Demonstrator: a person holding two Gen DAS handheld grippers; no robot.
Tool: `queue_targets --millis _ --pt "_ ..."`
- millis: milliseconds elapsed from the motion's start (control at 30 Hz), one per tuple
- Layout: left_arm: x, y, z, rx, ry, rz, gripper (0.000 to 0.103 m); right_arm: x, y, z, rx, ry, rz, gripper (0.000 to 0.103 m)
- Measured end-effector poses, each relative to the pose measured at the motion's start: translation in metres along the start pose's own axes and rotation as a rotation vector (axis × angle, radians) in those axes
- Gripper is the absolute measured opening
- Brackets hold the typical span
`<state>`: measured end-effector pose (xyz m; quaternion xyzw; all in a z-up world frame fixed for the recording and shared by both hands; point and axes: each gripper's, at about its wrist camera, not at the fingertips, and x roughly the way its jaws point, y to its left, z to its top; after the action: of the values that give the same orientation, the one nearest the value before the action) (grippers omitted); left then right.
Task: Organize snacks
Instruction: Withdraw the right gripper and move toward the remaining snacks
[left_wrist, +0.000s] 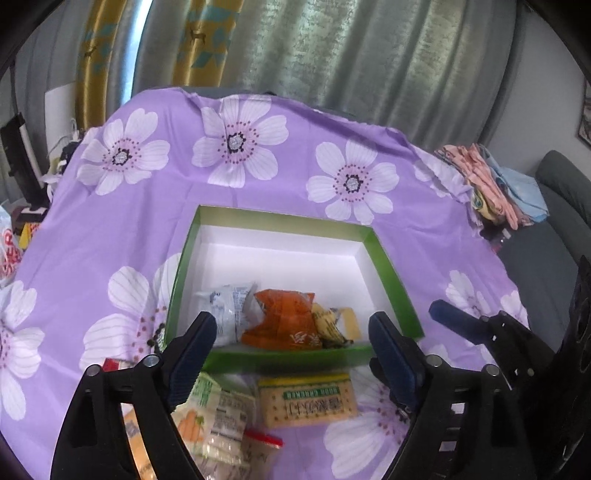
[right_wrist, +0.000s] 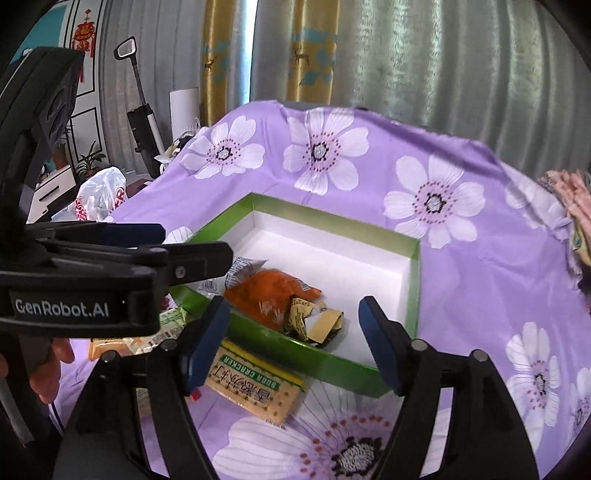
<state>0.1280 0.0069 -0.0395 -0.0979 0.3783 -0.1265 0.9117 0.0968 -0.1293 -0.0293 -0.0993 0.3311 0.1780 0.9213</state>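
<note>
— Left wrist view first: why was the left gripper (left_wrist: 291, 328) hanging over the near wall of the green box (left_wrist: 391, 273)?

— My guess was that it sat between jobs. Its fingers were spread wide with nothing between them, and the loose snacks lay just beneath it on the floral cloth (left_wrist: 74, 236), outside the box.

— And the right gripper (right_wrist: 293, 314)?

— Same story: fingers apart, empty, poised above the box's near corner. The soda cracker pack (right_wrist: 255, 384) lay flat on the cloth, just beside the box wall and under its left finger, so it looked the handiest next pick.

— What was already in the box?

— Three packets bunched against the near wall: a white wrapper (left_wrist: 225, 310), an orange packet (left_wrist: 284, 317) and a crumpled yellow wrapper (left_wrist: 338, 323). The rest of the white floor was bare.

— What remained outside?

— The cracker pack, plus a pile of packets (left_wrist: 210, 417) to its left, partly hidden by the gripper.
</note>
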Motion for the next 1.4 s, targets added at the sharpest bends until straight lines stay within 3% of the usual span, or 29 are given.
queue_targets --millis 333,500,700,767,1167,1267,1400 --pt "-0.033 -0.003 -0.021 -0.007 -0.01 -0.009 0.086 -0.04 0.008 -0.008 -0.004 -0.032 -0.013 0.073" --pt "-0.044 0.001 -0.032 -0.022 0.001 -0.012 0.086 -0.053 0.011 -0.017 0.011 -0.041 0.001 0.085" --pt "-0.058 0.017 -0.049 -0.066 0.029 -0.021 0.087 -0.053 0.008 -0.038 0.081 0.003 0.112 0.085" --pt "-0.06 0.025 -0.057 -0.084 0.045 -0.018 0.103 -0.049 0.007 -0.047 0.105 0.025 0.154 0.085" --pt "-0.054 0.076 -0.111 -0.184 0.126 -0.028 0.103 -0.029 0.032 -0.089 0.154 0.145 0.303 0.085" --pt "-0.048 0.08 -0.122 -0.158 0.141 -0.054 0.103 -0.021 0.047 -0.097 0.139 0.177 0.338 0.085" --pt "-0.025 0.077 -0.137 -0.083 0.254 -0.088 0.103 -0.009 0.067 -0.109 0.111 0.23 0.384 0.085"
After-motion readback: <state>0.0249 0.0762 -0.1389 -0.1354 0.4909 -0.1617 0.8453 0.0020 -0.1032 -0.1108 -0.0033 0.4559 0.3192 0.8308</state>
